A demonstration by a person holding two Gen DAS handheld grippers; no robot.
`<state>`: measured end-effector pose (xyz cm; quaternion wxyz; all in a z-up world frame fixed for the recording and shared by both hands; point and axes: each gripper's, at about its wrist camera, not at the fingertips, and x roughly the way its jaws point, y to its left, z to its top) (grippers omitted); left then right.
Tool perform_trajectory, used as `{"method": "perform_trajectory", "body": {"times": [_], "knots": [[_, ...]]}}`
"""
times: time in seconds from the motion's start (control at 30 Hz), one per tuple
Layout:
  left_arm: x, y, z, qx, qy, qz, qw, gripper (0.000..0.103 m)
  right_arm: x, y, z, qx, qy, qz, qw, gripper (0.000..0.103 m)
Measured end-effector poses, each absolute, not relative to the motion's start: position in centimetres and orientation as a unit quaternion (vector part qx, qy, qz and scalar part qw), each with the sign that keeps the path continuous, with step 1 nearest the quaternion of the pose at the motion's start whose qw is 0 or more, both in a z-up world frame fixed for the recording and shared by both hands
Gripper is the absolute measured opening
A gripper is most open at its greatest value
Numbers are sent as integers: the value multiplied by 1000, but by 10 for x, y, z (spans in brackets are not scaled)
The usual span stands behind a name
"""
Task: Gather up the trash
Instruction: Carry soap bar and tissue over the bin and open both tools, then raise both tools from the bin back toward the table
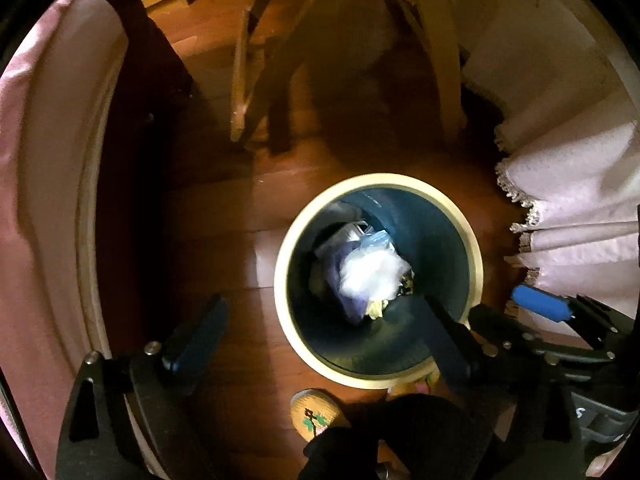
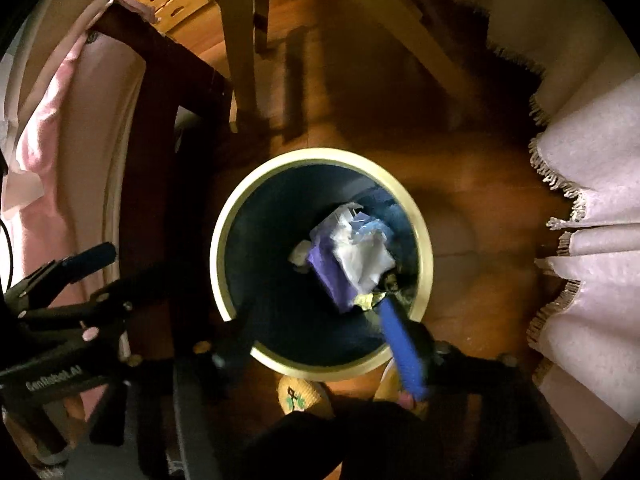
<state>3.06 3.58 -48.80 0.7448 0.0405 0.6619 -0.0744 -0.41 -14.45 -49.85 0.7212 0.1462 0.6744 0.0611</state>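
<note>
Trash (image 1: 372, 272), crumpled white and purple, lies inside round cream-rimmed dark bin (image 1: 476, 240); left gripper (image 1: 320, 320) and right gripper (image 2: 316, 332) gape empty, deposit apparently complete.

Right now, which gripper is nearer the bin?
Right, narrowly. The right gripper hangs over the bin, its open jaws straddling the mouth; the left gripper sits off-centre, only one finger over the rim.

Trash (image 2: 356, 256) hides the blurred bin's (image 2: 224, 236) bottom.

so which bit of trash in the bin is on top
The white crumpled wad: it lies over the purple piece, with the yellow scrap poking out below it.
</note>
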Motion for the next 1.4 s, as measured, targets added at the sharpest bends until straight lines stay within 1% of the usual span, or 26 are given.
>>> {"method": "perform_trajectory", "body": {"times": [0.27, 0.47, 0.67, 0.83, 0.87, 1.07, 1.23, 1.4], "knots": [[27, 43, -459, 41, 646, -65, 760, 95, -3, -144, -473, 148, 649, 49, 745, 67], [20, 47, -416, 36, 635, -65, 769, 95, -7, -140, -437, 155, 636, 41, 755, 67], [14, 46, -361, 34, 627, -69, 775, 95, -10, -140, -388, 163, 630, 32, 759, 67], [12, 47, -301, 40, 615, -75, 784, 95, -12, -140, -341, 164, 624, 28, 763, 67], [11, 48, -283, 39, 609, -78, 788, 95, -12, -140, -329, 164, 622, 27, 765, 67], [11, 56, -200, 29, 584, -89, 806, 95, -18, -137, -241, 165, 595, 32, 786, 67], [7, 68, -127, 22, 554, -94, 827, 95, -21, -130, -180, 160, 573, 45, 803, 67], [1, 79, -68, 34, 516, -93, 851, 95, -26, -122, -121, 152, 545, 54, 822, 67]]}}
